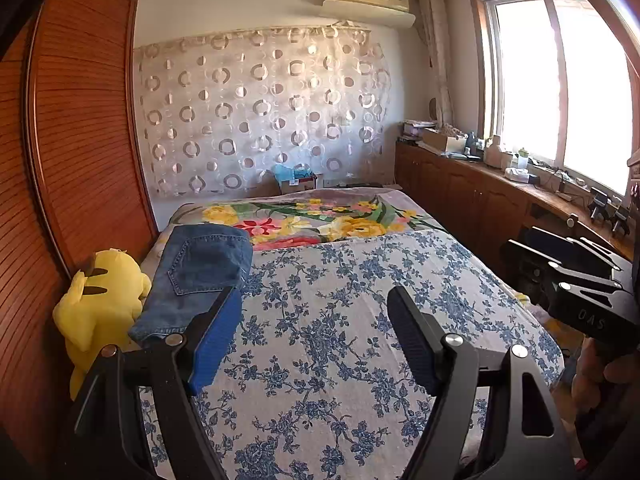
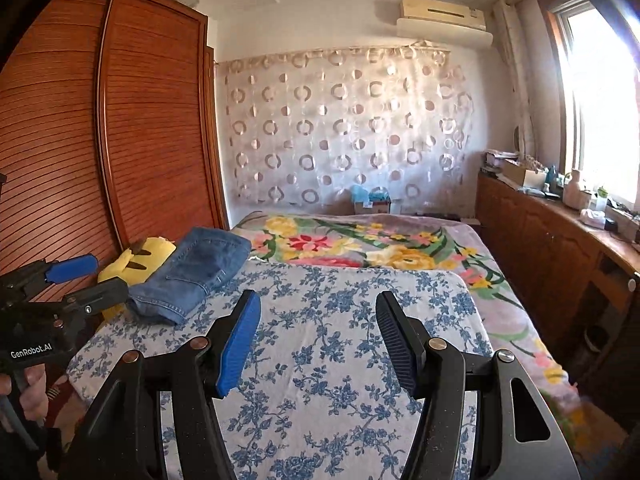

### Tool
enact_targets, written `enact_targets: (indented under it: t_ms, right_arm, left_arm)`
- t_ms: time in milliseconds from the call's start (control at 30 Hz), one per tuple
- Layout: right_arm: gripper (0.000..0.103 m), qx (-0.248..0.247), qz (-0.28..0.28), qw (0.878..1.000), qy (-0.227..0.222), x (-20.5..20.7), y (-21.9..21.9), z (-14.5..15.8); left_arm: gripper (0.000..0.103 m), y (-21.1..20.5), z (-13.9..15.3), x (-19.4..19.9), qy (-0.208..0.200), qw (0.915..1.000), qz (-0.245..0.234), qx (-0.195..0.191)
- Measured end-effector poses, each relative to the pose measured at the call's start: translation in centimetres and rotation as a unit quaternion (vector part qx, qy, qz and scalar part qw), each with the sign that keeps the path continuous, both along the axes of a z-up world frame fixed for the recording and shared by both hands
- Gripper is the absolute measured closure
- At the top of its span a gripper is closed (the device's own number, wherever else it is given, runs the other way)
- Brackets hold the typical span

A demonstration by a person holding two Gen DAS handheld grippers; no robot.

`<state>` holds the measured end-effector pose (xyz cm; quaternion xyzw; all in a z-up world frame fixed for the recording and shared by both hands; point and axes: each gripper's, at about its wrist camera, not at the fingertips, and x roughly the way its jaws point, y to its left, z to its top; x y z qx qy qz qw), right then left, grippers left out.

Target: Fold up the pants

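The folded jeans (image 1: 200, 276) are seen lying on the bed (image 1: 340, 320), at its edge nearest the wooden wardrobe (image 1: 80, 120), touching the yellow plush toy (image 1: 100, 304) wedged between bed and wardrobe. The left tool (image 1: 314, 336) is held above the blue-flowered sheet with its jaws spread wide and nothing gripped. The right tool (image 2: 318, 340) is likewise held wide apart and empty, farther from the wardrobe. A floral blanket (image 2: 360, 248) is spread beyond the jeans.
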<state>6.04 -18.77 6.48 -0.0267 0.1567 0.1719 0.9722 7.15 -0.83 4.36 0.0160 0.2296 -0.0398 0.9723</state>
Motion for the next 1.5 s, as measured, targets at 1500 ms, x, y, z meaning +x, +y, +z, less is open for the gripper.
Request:
enact_targets:
  t_ms: [1500]
  right_arm:
    - [0.041, -0.001, 0.009, 1.0, -0.002, 0.01, -0.44, -0.45]
  left_arm:
    - [0.027, 0.64, -0.1, -0.74, -0.002, 1.0, 0.005, -0.007]
